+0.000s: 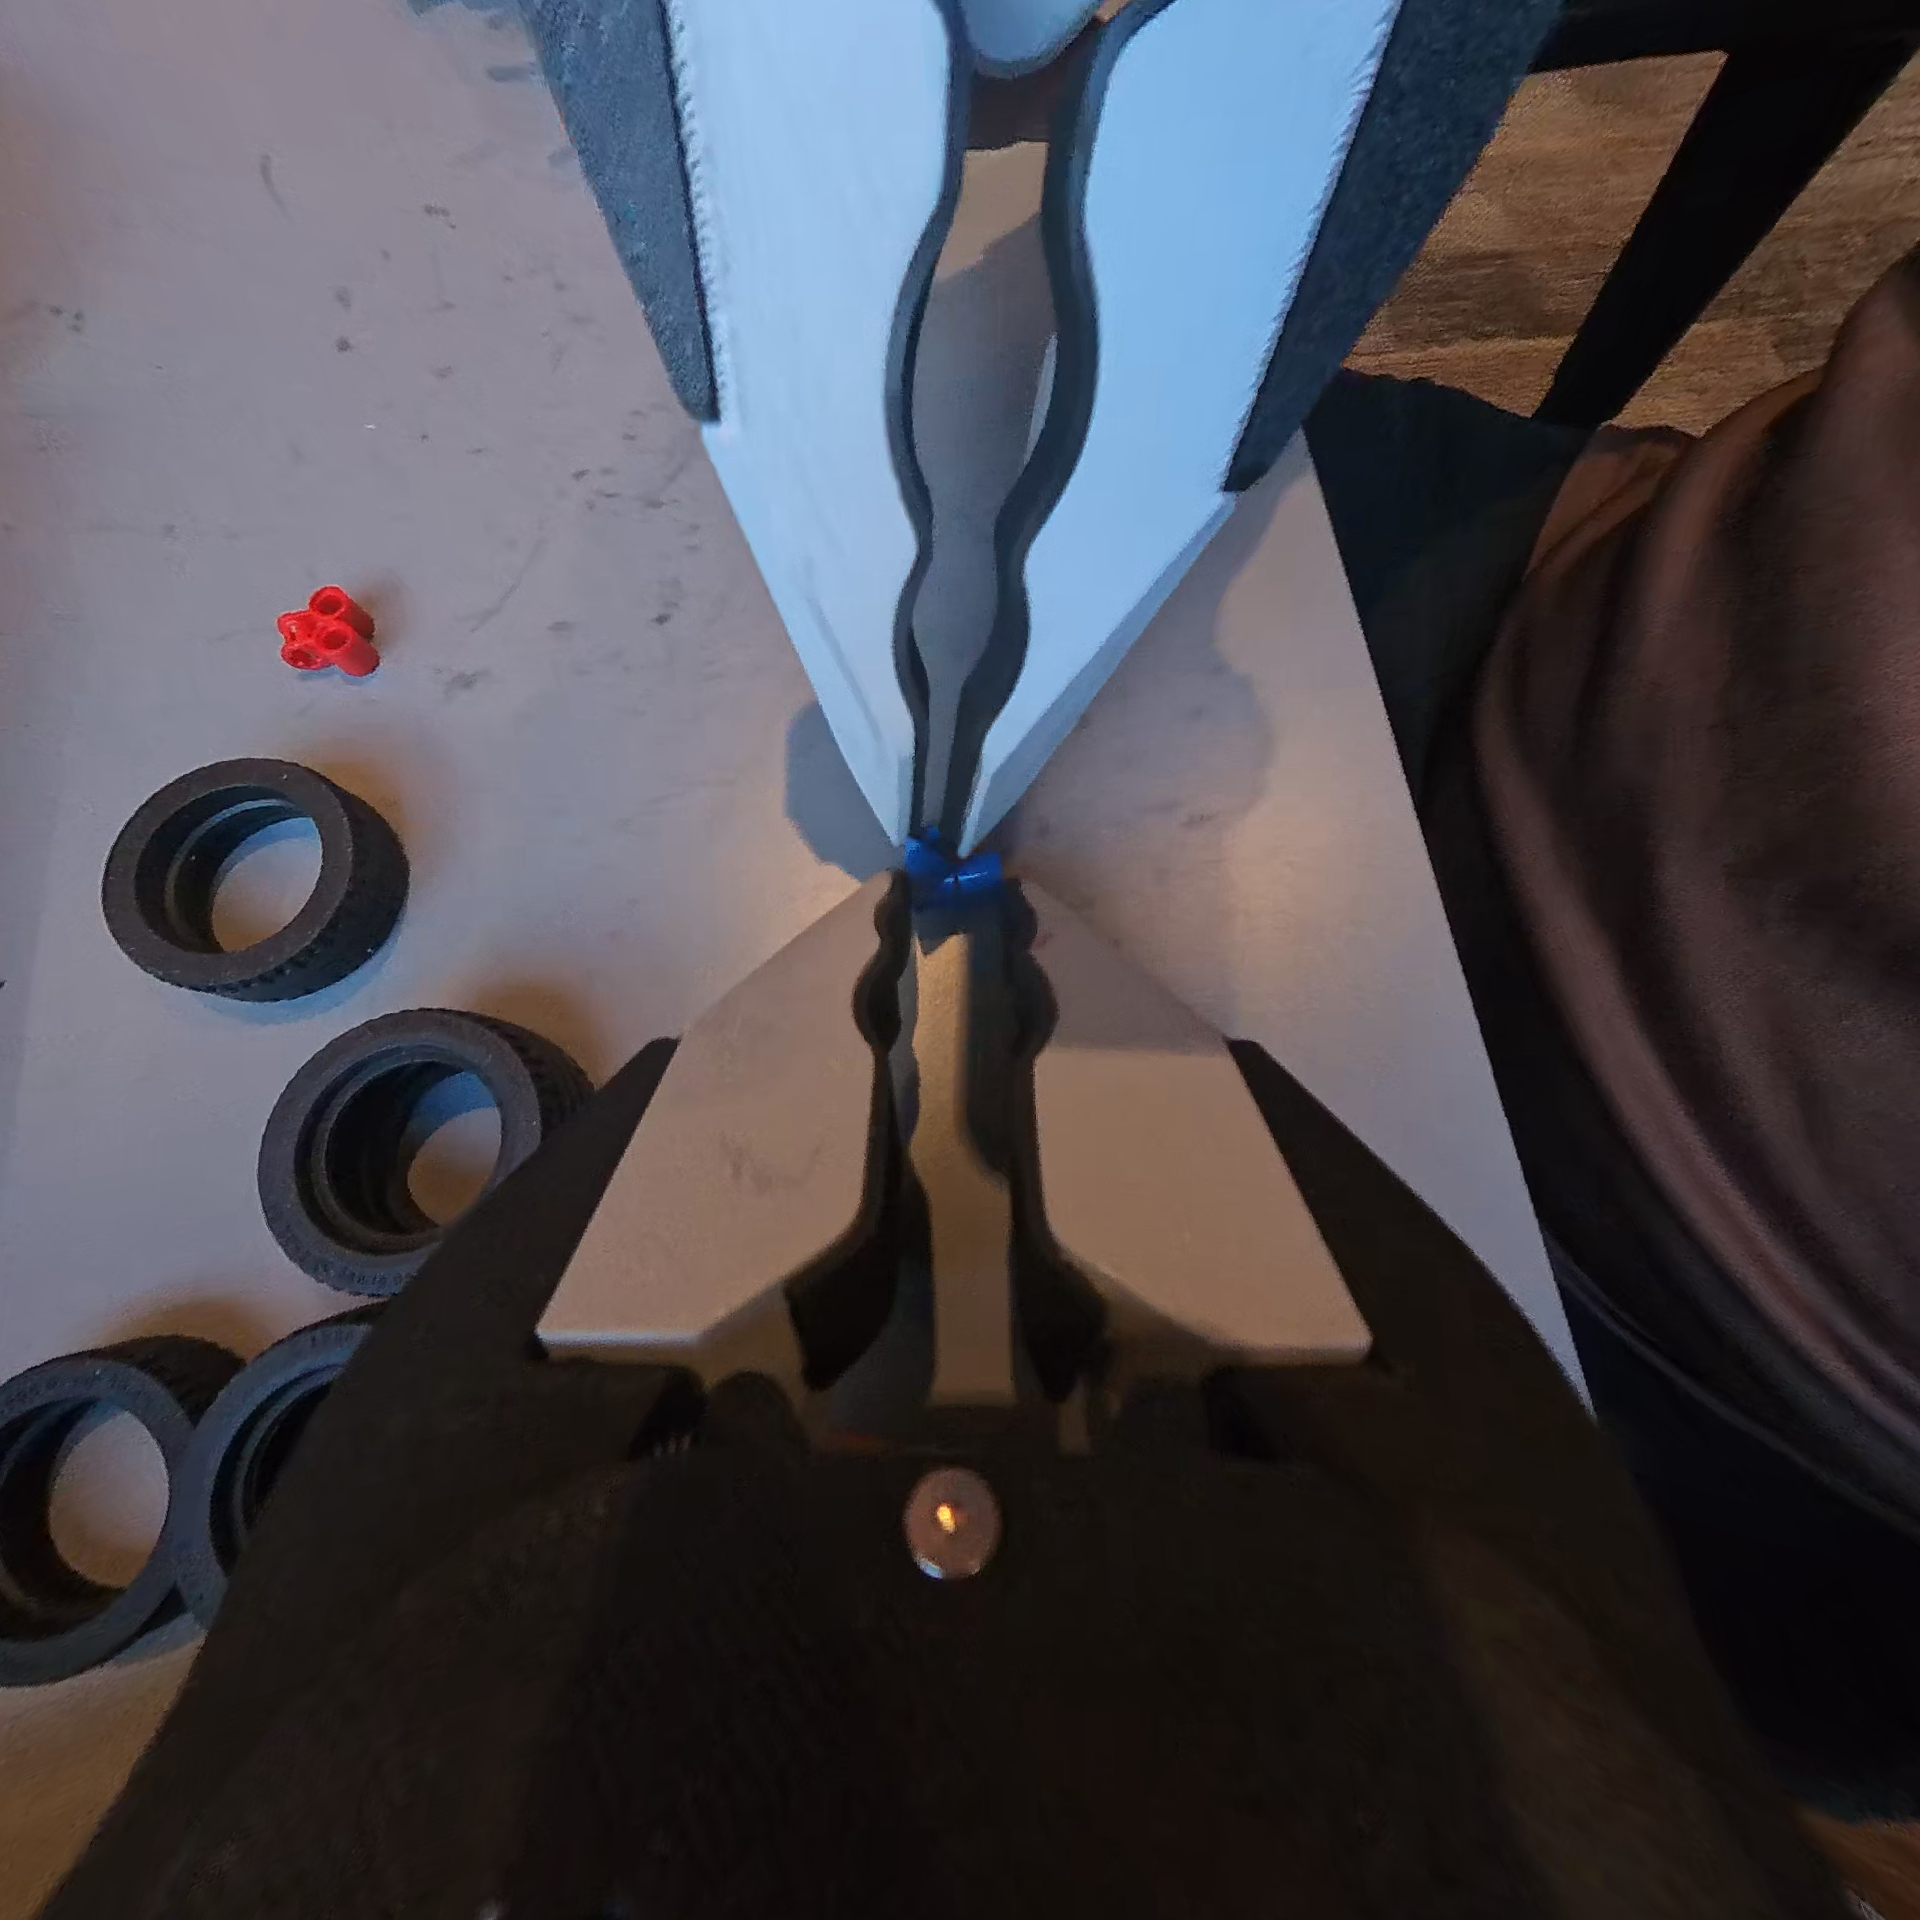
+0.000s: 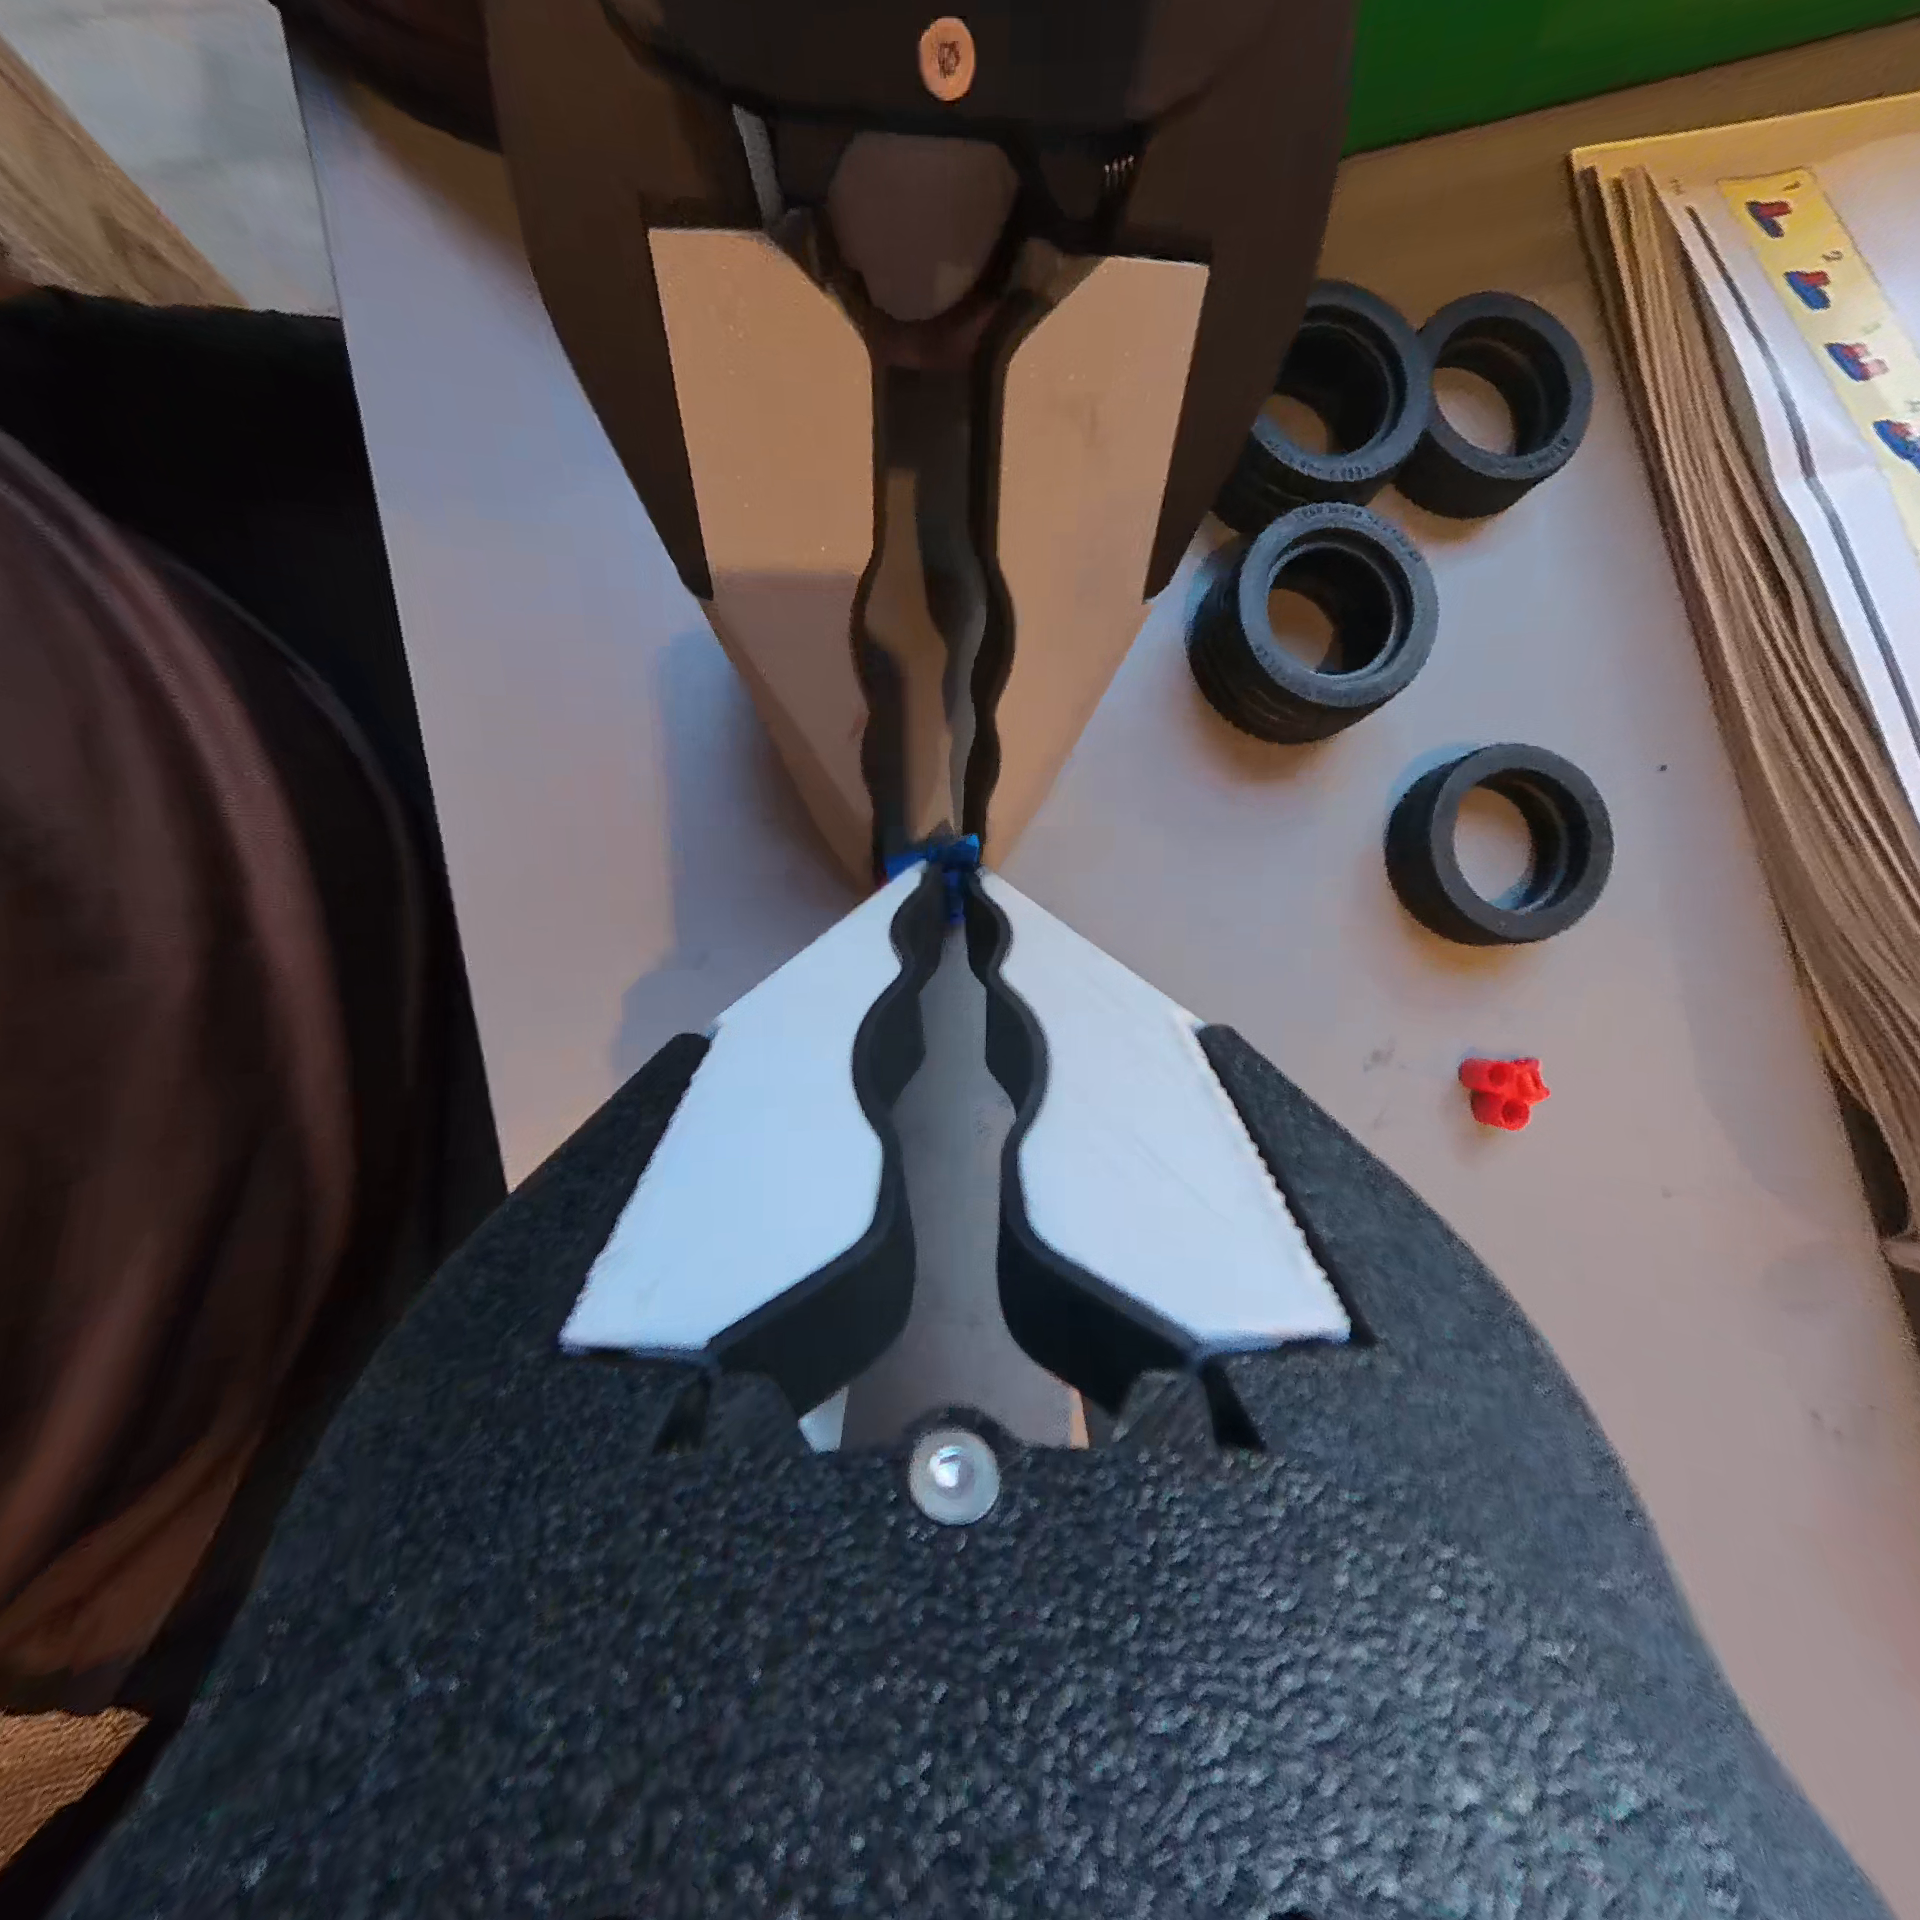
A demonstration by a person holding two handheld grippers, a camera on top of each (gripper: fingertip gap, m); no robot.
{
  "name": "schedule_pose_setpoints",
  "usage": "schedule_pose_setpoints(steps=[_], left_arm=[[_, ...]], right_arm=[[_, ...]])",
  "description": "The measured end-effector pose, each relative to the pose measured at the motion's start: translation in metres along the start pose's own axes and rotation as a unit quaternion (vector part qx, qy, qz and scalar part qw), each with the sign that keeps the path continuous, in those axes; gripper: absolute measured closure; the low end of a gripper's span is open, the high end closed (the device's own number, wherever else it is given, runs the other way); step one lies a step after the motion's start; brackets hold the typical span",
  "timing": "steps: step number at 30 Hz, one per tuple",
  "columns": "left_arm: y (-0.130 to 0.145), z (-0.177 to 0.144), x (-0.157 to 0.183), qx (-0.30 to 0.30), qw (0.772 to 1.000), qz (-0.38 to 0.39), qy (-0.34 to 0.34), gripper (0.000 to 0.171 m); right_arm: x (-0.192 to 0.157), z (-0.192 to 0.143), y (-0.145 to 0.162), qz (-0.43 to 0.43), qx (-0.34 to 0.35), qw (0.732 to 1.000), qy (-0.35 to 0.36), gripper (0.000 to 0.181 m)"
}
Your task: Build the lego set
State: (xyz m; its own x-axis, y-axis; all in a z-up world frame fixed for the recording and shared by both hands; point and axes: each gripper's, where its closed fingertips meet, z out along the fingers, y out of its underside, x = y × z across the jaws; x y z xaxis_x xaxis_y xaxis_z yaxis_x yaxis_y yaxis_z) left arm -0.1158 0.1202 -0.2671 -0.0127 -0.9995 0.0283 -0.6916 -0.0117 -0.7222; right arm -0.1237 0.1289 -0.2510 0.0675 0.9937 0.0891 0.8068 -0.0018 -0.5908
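Left wrist view: we see our left hand-held gripper (image 1: 951,894) closed on a small blue lego piece (image 1: 951,876) at frame centre, our right hand-held gripper (image 1: 943,821) pinching it from above. Left of them, a red connector (image 1: 327,630) and black tyres (image 1: 255,896) lie on the tabletop (image 1: 416,312).

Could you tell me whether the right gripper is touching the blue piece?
Touching: the right wrist view shows the right gripper with its tips pinched onto the blue piece.
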Motion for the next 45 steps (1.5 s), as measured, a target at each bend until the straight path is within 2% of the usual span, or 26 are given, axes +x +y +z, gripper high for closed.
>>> schedule_pose_setpoints(steps=[1, 8, 12, 15, 18, 21, 37, 41, 45], left_arm=[[0.0, 0.0, 0.0, 0.0, 1.0, 0.001, 0.0, 0.157], [0.0, 0.0, 0.0, 0.0, 1.0, -0.001, 0.002, 0.157], [0.0, 0.0, 0.0, 0.001, 1.0, 0.0, 0.001, 0.157], [0.0, 0.0, 0.0, 0.0, 1.0, 0.002, -0.002, 0.157], [0.0, 0.0, 0.0, 0.0, 1.0, 0.002, -0.002, 0.157], [0.0, 0.0, 0.0, 0.0, 1.0, 0.002, -0.001, 0.157], [0.0, 0.0, -0.002, 0.001, 1.0, -0.003, -0.003, 0.157], [0.0, 0.0, -0.002, 0.001, 1.0, -0.007, -0.001, 0.157], [0.0, 0.0, -0.002, 0.001, 1.0, -0.007, -0.001, 0.157]], right_arm=[[0.0, 0.0, 0.0, -0.004, -0.003, 1.0, -0.005, 0.178], [-0.003, 0.0, 0.002, -0.029, -0.008, 1.0, -0.009, 0.178], [-0.003, 0.001, 0.003, -0.007, -0.013, 0.999, -0.035, 0.177], [-0.003, 0.001, 0.003, 0.037, 0.007, 0.997, -0.068, 0.177], [-0.003, 0.002, 0.002, 0.116, 0.046, 0.986, -0.114, 0.177], [-0.002, 0.001, 0.003, 0.157, 0.071, 0.977, -0.124, 0.178], [0.002, -0.001, 0.01, 0.083, 0.055, 0.994, -0.052, 0.178], [-0.001, 0.0, 0.006, -0.031, -0.002, 0.999, 0.006, 0.178], [-0.003, 0.0, 0.004, -0.125, -0.059, 0.99, 0.032, 0.178]])
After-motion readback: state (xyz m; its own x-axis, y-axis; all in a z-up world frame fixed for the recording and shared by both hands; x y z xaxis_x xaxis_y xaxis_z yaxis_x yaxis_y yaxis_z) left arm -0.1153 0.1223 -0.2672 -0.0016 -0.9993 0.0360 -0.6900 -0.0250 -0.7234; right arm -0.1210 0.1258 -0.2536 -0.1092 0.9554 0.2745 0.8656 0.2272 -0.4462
